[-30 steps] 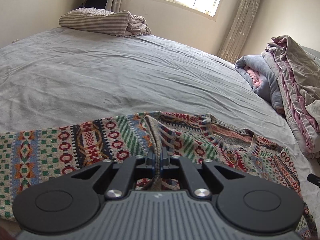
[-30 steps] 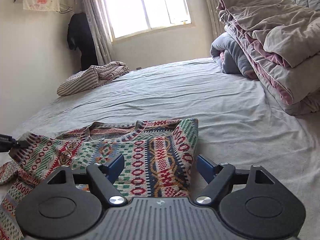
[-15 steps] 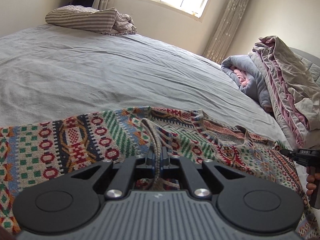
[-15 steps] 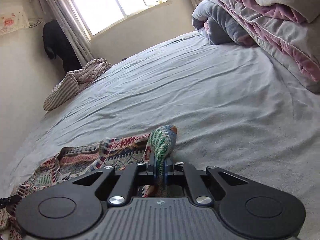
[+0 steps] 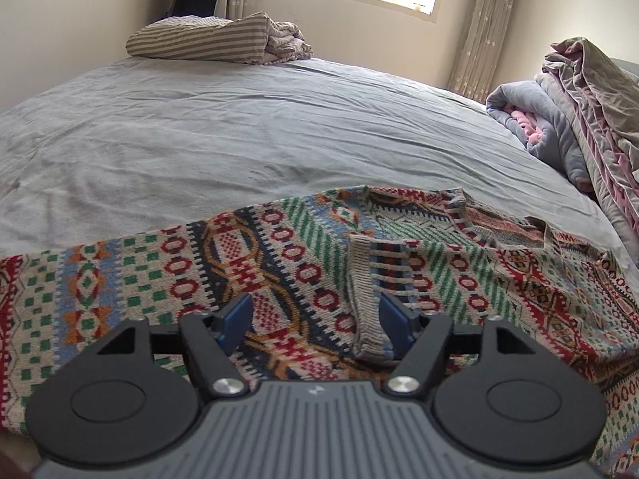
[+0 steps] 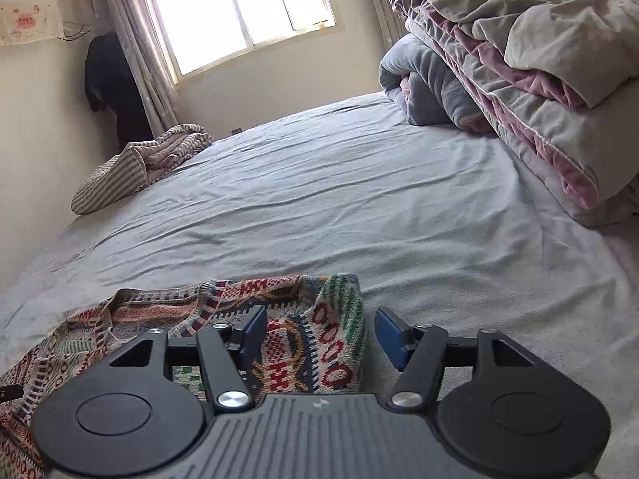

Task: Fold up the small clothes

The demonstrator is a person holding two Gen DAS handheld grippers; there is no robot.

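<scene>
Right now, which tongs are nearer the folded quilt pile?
Right. The right tongs sit at the sweater's edge facing the quilt pile; the left tongs sit over the sweater's far sleeve side.

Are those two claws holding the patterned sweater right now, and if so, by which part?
Neither. The left gripper and right gripper have just opened; the sweater lies loose between their jaws.

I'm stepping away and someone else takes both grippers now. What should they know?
Left gripper: open, jaws just opened, the sweater's cuff loose between them.
Right gripper: open, jaws just opened over the sweater's folded edge.
Sweater lies on the grey bed sheet, near edge.
Done: sleeve laid across the body, right side folded in.
Left: remaining folds.
</scene>
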